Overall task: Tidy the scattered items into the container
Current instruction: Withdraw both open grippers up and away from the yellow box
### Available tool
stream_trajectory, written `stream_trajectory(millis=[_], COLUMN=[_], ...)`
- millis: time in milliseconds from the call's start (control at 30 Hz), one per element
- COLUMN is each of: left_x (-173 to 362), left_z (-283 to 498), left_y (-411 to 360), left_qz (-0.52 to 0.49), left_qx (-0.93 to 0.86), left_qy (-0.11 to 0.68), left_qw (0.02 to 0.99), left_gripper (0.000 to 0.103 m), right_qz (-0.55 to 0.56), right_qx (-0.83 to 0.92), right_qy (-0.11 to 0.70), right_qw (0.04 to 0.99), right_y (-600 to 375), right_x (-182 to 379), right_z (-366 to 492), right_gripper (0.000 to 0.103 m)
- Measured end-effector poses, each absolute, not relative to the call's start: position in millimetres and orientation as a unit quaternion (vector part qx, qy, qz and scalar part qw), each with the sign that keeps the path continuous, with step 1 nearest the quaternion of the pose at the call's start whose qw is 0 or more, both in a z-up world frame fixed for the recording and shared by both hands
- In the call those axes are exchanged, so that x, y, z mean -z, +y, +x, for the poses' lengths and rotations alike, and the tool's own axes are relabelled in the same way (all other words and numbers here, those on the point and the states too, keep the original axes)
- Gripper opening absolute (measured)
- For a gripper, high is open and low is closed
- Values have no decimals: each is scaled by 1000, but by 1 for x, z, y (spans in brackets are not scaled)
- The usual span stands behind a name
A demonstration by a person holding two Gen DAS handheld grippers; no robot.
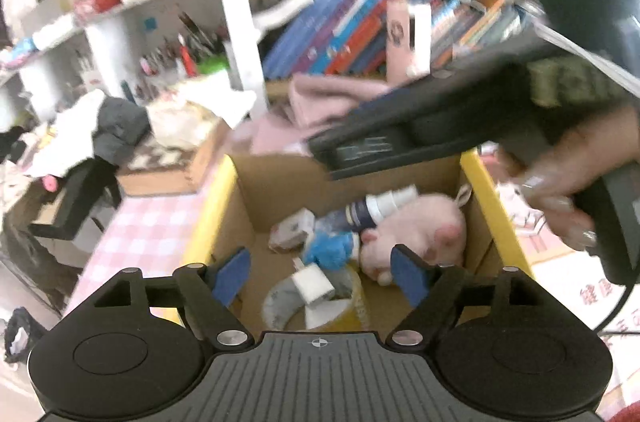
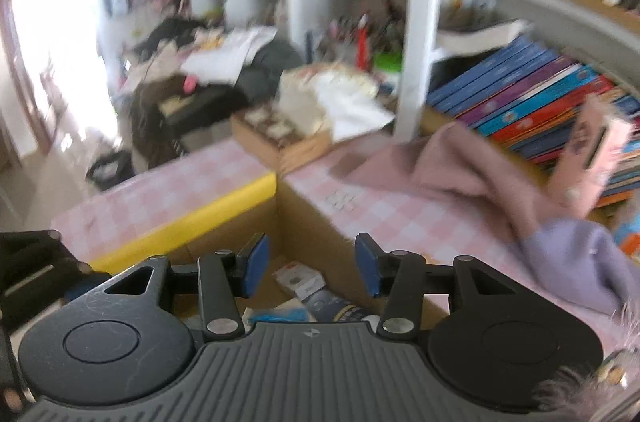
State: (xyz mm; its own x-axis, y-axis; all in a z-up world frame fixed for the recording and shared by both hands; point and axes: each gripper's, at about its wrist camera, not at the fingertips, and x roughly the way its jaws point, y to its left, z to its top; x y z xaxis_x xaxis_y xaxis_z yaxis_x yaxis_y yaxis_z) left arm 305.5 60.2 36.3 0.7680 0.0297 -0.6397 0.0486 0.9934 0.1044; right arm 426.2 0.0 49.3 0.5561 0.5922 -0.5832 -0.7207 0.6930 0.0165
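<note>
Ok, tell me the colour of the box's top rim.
Yellow rim on the brown cardboard box, clearest from the right wrist.

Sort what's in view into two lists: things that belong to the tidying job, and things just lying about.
Part of the job:
- cardboard box
- pink plush toy, inside the box
- spray bottle, inside the box
- tape roll, inside the box
- blue fluffy item, inside the box
- left hand-held gripper, open, holding nothing

Just lying about:
- books on the shelf
- pink cloth
- lilac cloth

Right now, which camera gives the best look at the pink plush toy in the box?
The left wrist view: the pink plush toy lies plainly in the cardboard box beside a spray bottle. The right wrist view shows only a corner of the box, not the toy.
</note>
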Motion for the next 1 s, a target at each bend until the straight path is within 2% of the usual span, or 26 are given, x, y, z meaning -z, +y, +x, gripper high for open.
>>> stream_trajectory(millis=[133,300,567,700,1000], left_x=[-57,-77,-92,-90,-77], left_z=[280,254,213,182,117], left_y=[66,73,82,87,91], left_qz=[41,22,31,25,22], left_qx=[1,-3,-15,-16,-21], left_qy=[303,260,208,205,215], left_qw=[952,965,977,978,976], left_gripper=[86,86,91,93,101], right_qz=[-85,-64,-52,-13,-4], right_qx=[-344,-296,-174,-135,-91], right_qy=[262,235,209,213,219], right_qw=[898,923,961,968,971], right_y=[-33,-73,-152,-173,-183], right_x=[-68,-85,-95,-87,-63], right_z=[405,372,304,266,166], right_gripper=[46,46,46,46,46])
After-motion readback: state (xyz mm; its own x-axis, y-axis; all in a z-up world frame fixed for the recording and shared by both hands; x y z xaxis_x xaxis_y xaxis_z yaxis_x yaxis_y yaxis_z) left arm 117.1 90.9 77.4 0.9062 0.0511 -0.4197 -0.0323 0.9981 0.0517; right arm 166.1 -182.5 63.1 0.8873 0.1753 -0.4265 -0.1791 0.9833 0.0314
